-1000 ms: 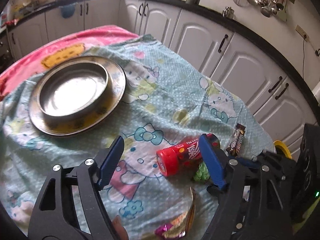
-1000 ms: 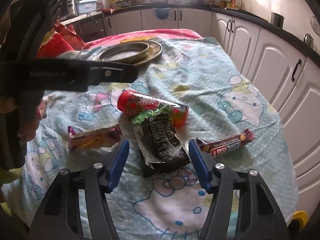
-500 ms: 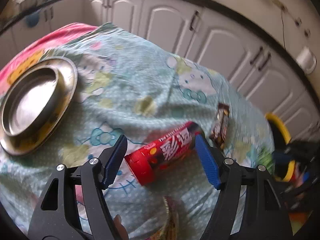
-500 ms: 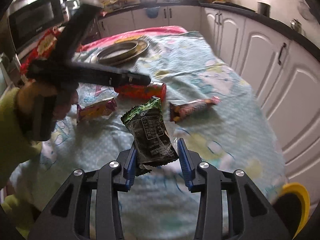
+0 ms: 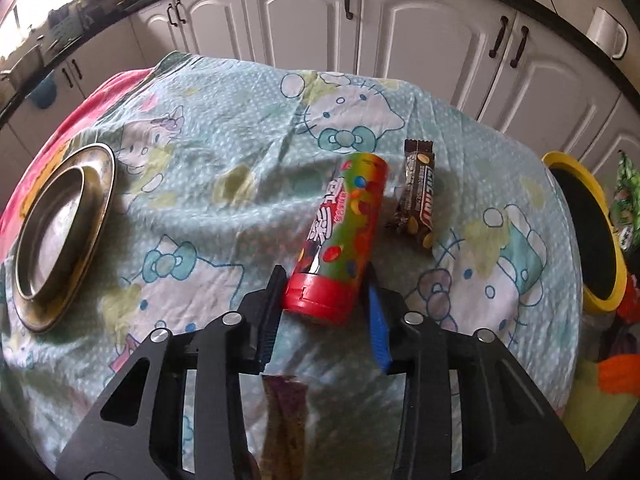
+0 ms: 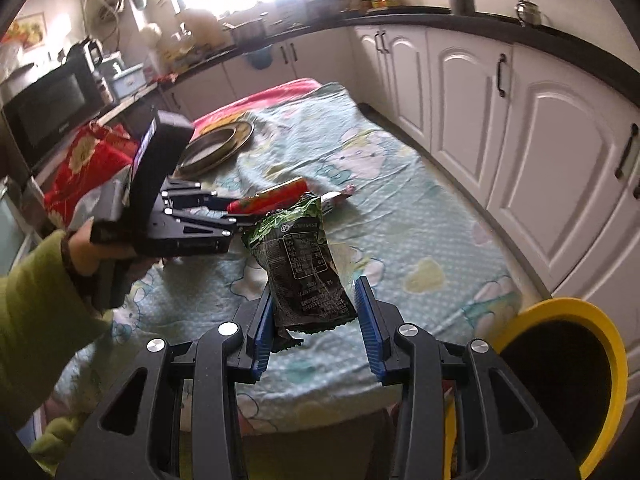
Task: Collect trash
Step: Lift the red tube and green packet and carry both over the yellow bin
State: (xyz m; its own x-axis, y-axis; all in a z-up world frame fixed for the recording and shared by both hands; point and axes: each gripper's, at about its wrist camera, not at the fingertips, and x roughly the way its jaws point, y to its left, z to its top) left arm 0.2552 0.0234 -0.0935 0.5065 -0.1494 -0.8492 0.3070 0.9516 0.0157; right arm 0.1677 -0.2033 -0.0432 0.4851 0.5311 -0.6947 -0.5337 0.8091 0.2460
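Observation:
My left gripper point(image 5: 323, 295) is shut on the red-capped end of a colourful candy tube point(image 5: 340, 232), which points away over the Hello Kitty cloth point(image 5: 224, 152). A brown chocolate bar wrapper point(image 5: 418, 196) lies just right of the tube. A crumpled foil wrapper point(image 5: 286, 420) lies under the gripper. My right gripper point(image 6: 316, 312) is shut on a dark green snack packet point(image 6: 300, 264) and holds it above the table's near edge, left of the yellow-rimmed bin point(image 6: 560, 384). The bin also shows in the left wrist view point(image 5: 584, 232).
A metal plate with a bowl point(image 5: 60, 224) sits at the table's left. White cabinets point(image 6: 520, 120) run along the right side. A microwave point(image 6: 48, 108) and a red bag point(image 6: 88, 164) stand beyond the left hand.
My left gripper has closed on the candy tube, which now points away. My right gripper has carried the snack packet back off the table toward the yellow bin.

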